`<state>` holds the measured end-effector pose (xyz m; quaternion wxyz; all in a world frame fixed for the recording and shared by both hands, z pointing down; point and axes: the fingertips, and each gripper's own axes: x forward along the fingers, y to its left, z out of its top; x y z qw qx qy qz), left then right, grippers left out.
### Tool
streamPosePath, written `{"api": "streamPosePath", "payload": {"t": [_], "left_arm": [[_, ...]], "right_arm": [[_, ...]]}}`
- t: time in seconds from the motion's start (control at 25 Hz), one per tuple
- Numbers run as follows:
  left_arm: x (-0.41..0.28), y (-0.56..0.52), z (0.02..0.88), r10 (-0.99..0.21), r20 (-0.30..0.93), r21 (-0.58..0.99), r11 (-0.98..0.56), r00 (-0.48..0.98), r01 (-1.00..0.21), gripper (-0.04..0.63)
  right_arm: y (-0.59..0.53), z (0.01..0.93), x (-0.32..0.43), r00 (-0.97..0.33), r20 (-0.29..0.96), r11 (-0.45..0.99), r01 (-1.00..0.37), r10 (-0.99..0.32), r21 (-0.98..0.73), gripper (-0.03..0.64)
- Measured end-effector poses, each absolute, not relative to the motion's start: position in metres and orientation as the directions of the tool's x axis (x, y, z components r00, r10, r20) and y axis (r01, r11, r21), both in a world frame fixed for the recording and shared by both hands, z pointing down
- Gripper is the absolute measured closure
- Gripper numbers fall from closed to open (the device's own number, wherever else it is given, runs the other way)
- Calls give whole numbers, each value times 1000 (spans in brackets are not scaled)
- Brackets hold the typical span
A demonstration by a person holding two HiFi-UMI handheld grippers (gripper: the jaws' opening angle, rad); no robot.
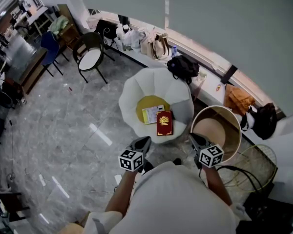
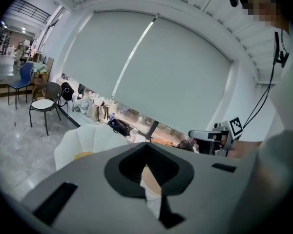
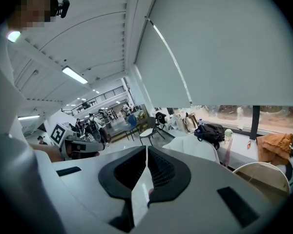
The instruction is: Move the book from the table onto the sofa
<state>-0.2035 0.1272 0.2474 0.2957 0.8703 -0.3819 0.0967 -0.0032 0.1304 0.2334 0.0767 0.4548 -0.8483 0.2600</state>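
Head view: dark red rectangular book [image 1: 164,123] is noted lying flat on the seat of the white petal-shaped sofa [image 1: 136,89]. It sits ahead of and between both claws, its long axis pointing away from them. Left claw [image 1: 146,140] and right claw [image 1: 193,136] are pressed together, empty. The left is judged slightly nearer.

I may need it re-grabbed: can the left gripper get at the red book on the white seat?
Probably yes: the red book lies uncovered near the white seat's front, ahead of the left gripper; its shut jaws must open first.
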Motion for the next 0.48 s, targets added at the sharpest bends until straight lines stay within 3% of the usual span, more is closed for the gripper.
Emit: {"api": "streamPosePath", "payload": {"t": [0.48], "left_arm": [[-197,122,242,-605,395,431,-542,691,-721,594]], "right_arm": [[136,234,4,-572,369,446,-813,-732,-375,575]]}}
